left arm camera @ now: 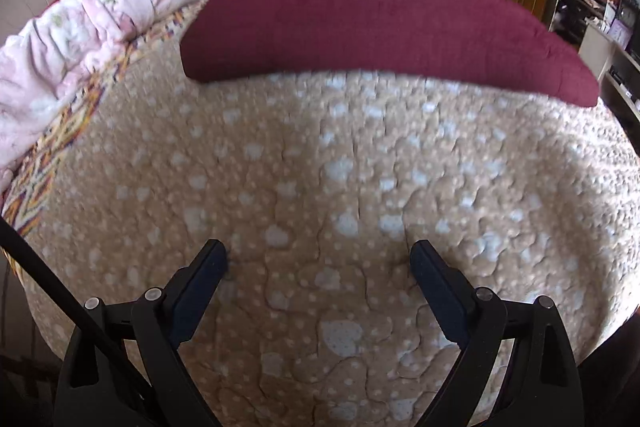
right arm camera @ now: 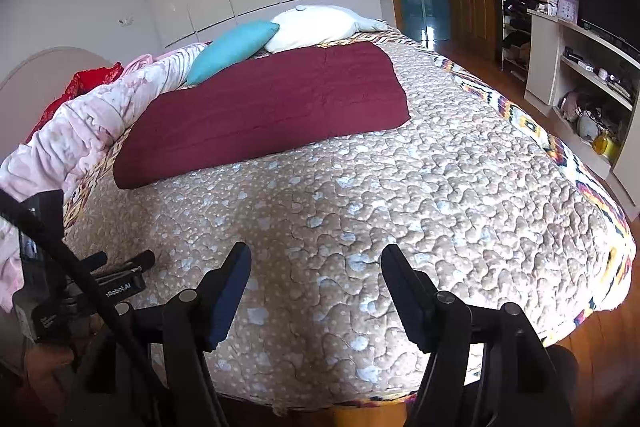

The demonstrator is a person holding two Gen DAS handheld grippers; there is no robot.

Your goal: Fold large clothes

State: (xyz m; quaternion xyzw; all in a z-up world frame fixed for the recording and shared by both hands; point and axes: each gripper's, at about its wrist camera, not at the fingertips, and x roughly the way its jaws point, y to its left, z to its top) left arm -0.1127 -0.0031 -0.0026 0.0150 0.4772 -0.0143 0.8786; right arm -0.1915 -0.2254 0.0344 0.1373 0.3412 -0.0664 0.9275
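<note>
A dark maroon cloth (right arm camera: 264,107), folded into a flat rectangle, lies across the far half of the bed; it also spans the left wrist view as the maroon cloth (left arm camera: 380,23). The bed is covered by a beige quilt with pale spots (right arm camera: 400,187). My left gripper (left arm camera: 320,251) hovers open low over the quilt (left arm camera: 320,155), short of the cloth, with nothing between its fingers. My right gripper (right arm camera: 316,253) is open too, above the near part of the quilt, with empty jaws. In the right wrist view the left gripper (right arm camera: 124,259) shows at the left edge, just above the quilt.
Bunched pink bedding (right arm camera: 80,131) runs along the bed's left side, with a red cloth (right arm camera: 86,79) behind it. A teal pillow (right arm camera: 232,49) and a white pillow (right arm camera: 316,27) lie at the head. Shelves (right arm camera: 580,75) stand right of the bed; its near edge (right arm camera: 360,395) drops to wooden floor.
</note>
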